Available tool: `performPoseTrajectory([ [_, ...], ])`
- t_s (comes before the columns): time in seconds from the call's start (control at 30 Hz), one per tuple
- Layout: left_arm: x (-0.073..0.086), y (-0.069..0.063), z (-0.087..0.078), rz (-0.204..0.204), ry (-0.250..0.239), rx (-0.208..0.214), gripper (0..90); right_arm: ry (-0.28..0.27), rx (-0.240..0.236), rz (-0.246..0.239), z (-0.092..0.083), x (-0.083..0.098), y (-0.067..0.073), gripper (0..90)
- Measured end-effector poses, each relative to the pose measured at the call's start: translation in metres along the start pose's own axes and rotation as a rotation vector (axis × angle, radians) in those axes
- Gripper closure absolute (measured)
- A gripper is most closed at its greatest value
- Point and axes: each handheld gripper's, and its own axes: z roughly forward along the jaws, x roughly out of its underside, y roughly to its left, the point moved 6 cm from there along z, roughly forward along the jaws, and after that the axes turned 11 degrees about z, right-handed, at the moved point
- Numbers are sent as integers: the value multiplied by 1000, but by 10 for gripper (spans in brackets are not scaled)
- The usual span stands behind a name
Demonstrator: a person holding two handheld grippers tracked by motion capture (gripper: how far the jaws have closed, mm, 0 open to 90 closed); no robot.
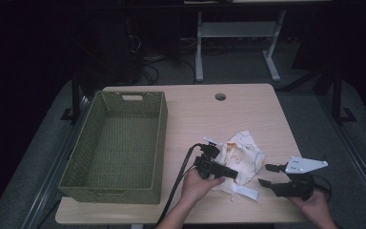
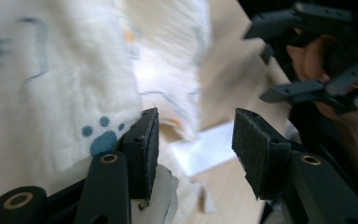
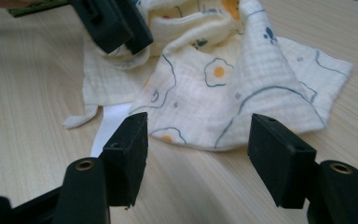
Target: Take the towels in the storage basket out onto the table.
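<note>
A crumpled cream cloth printed with fried eggs and blue lines lies on the table right of centre, with a white tag sticking out near the front edge. My left gripper sits at the cloth's left side, open. In the left gripper view its jaws stand apart, the cloth drapes against the outside of the left one, and the tag shows in the gap. My right gripper is open just right of the cloth. In the right gripper view its jaws frame the cloth without touching it.
A green woven basket with nothing in it takes up the table's left half. The wooden table has a cable hole near its back edge. The right gripper shows at the upper right of the left gripper view.
</note>
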Motion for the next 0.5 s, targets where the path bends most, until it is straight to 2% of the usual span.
performPoseTrajectory([
  [0.17,4,19,-18,-24,-18,-52,507,45,-51,-22,15,-6,8,452],
  [0.27,2,30,-29,-51,-59,-76,503,77,-91,-38,26,-8,14,490],
  [0.33,0,33,-34,-59,-77,-80,500,95,-118,-51,34,-9,18,508],
  [0.5,-1,32,-40,-55,-91,-76,485,161,-121,-66,56,-7,17,549],
])
